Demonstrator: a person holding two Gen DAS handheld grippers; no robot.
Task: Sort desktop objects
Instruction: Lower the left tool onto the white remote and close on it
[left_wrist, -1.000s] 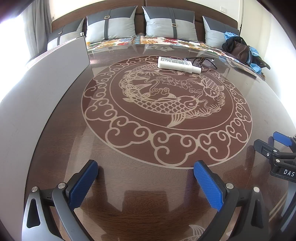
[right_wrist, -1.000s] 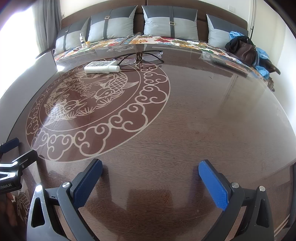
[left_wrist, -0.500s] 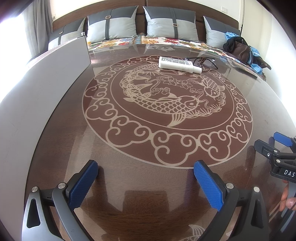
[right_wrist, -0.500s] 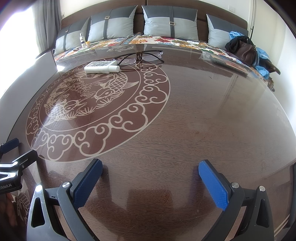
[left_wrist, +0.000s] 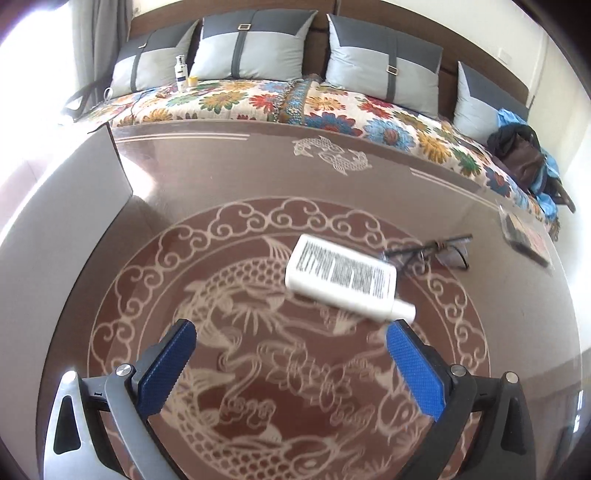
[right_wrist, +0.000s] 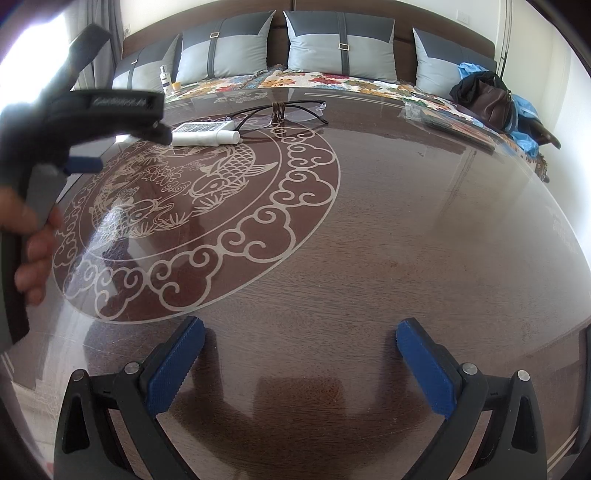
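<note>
On your table (left_wrist: 229, 173) you have one white tube (left_wrist: 341, 277) lying on its side, one pair of glasses (left_wrist: 432, 253) and one flat clear packet (left_wrist: 526, 238) by the far right edge. On the bench behind it you have four grey cushions (left_wrist: 384, 55), one small pump bottle (left_wrist: 180, 72), one little yellow jar (left_wrist: 191, 81) and one brown bag (left_wrist: 522, 160). You hold two grippers, the left gripper (left_wrist: 290, 334) and the right gripper (right_wrist: 300, 330), each with two blue pads.

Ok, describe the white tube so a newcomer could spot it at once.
Find the big fish medallion on the dark table. At its far side the white tube lies flat, black print up, beside thin-framed glasses; it is the only white thing there.
</note>
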